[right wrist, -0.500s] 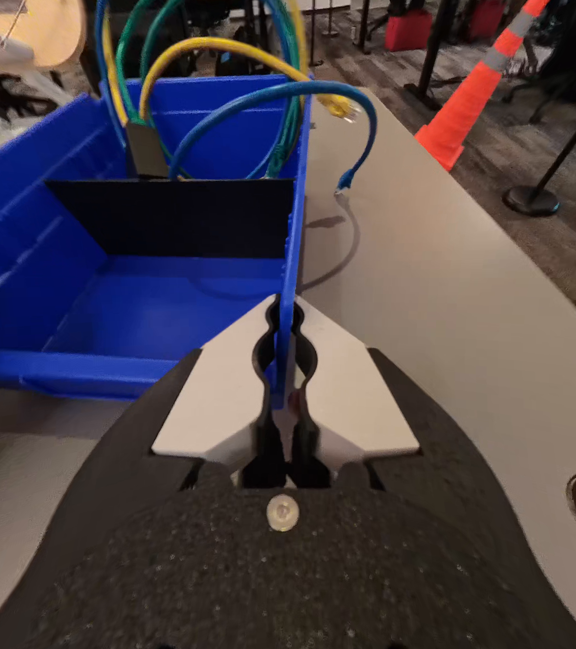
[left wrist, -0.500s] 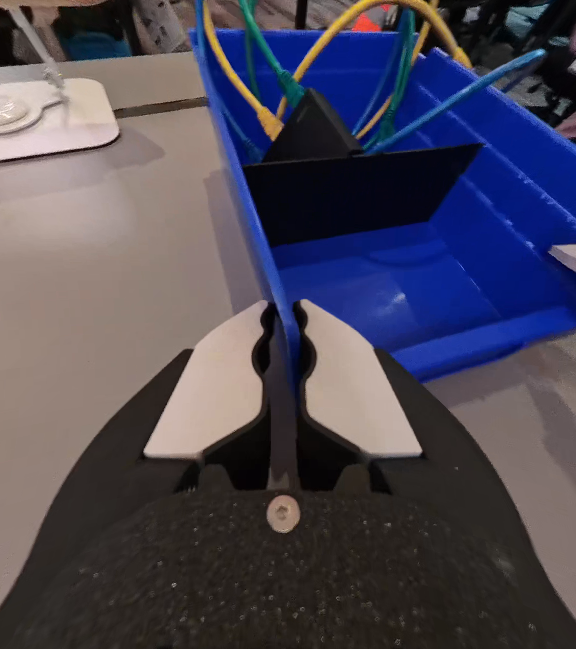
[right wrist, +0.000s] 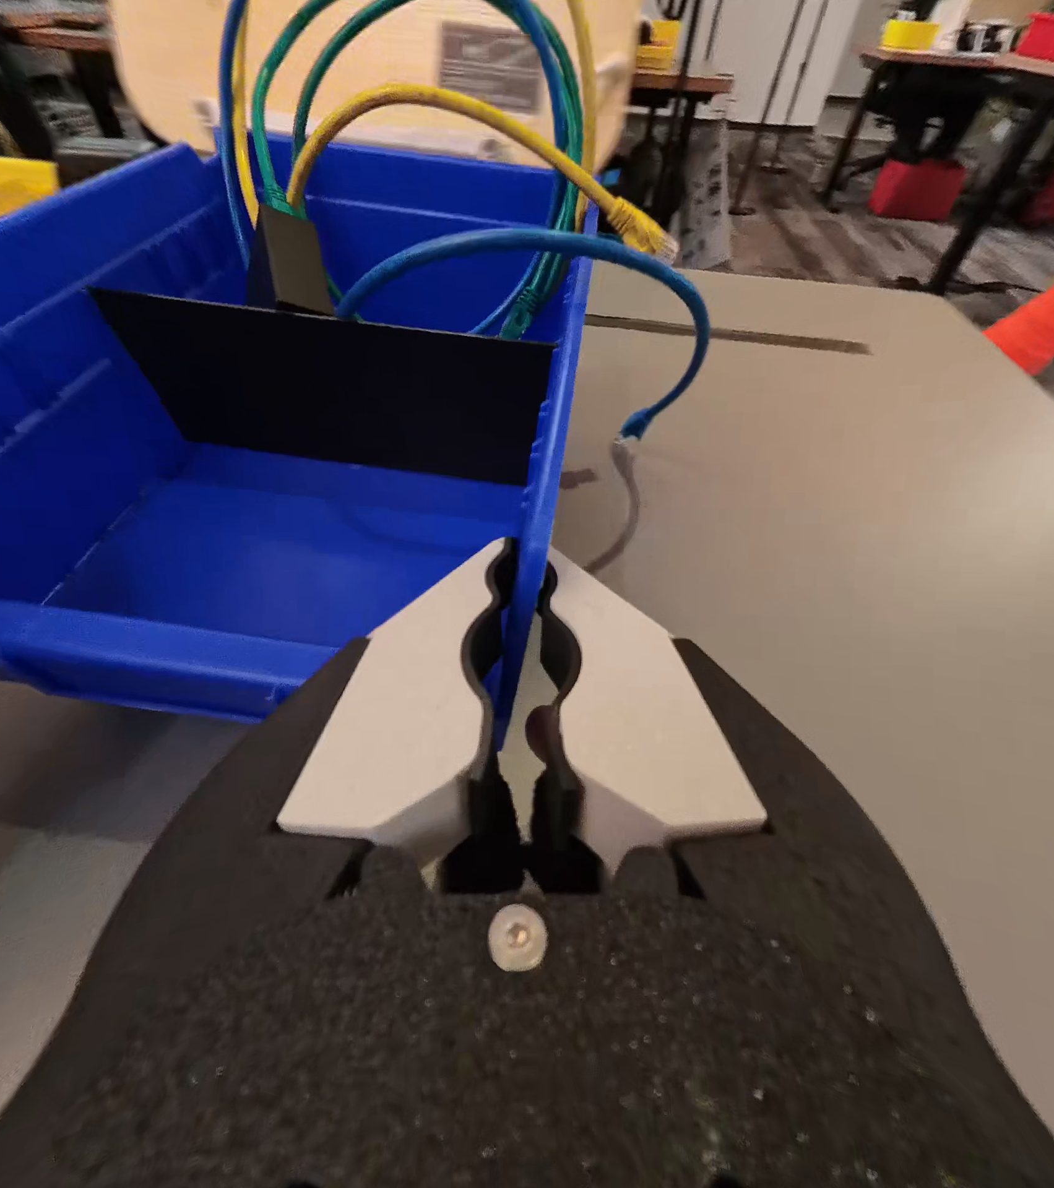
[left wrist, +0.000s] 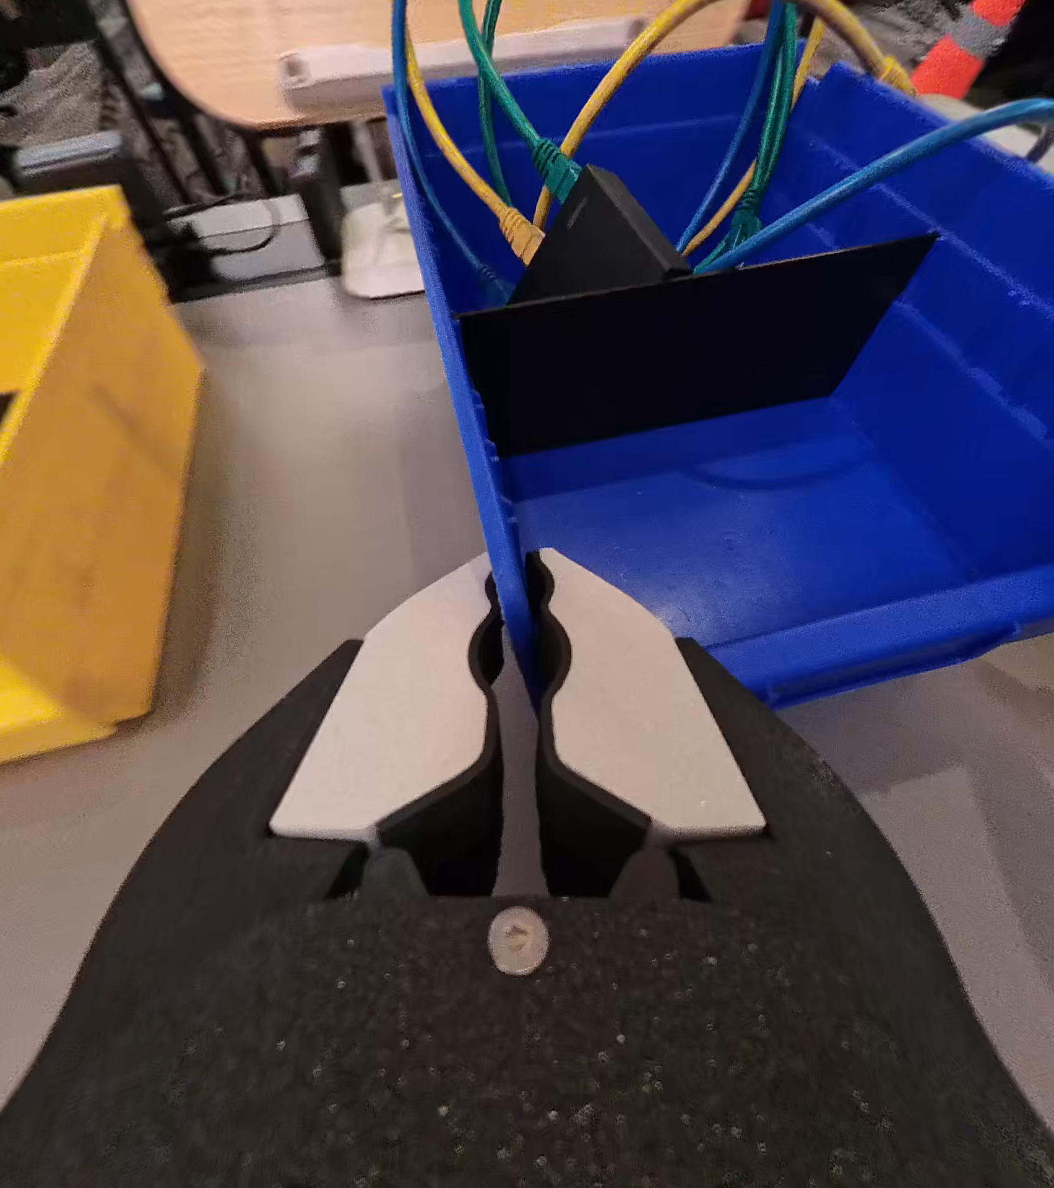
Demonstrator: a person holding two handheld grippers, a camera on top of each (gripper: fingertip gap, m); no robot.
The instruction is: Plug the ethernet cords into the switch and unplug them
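Swung leftward, blue bin (left wrist: 993, 193) — both side rims clamped — nears yellow bin (left wrist: 61, 450).

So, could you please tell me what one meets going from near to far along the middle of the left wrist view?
Left gripper, shut on the blue bin's side wall → black divider → black switch with cords plugged in → bin's far wall → pale round tabletop.

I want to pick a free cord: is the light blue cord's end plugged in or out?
Out. The blue cord arches over the bin wall; its plug hangs free above the table.
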